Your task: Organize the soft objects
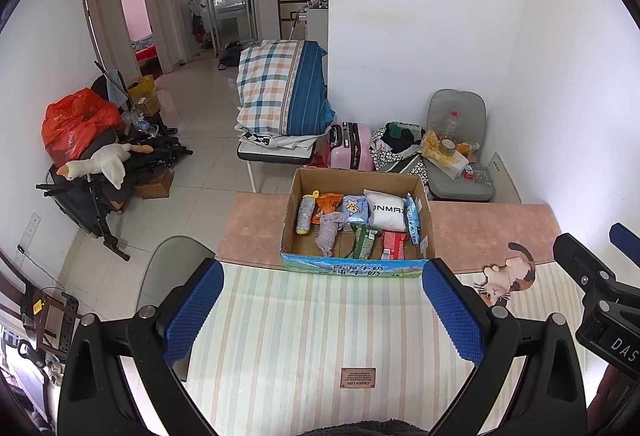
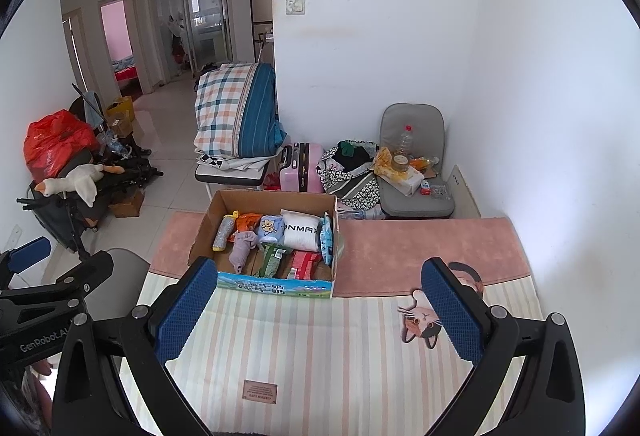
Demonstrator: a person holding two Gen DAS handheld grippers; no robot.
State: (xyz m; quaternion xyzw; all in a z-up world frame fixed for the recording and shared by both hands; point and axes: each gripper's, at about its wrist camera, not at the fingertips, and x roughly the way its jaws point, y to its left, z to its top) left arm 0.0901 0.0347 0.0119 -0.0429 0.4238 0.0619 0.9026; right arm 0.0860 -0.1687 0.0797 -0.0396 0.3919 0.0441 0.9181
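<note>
Evidently nothing is held: the left gripper [image 1: 322,310] and right gripper [image 2: 320,310] hover spread wide above the striped mat [image 1: 304,336]. The cardboard box [image 1: 352,266] sits at the far edge, packed with soft items. Reach for the grey cloth [image 1: 329,232], probably a sock, descending vertically and pinching its bunched middle.
</note>
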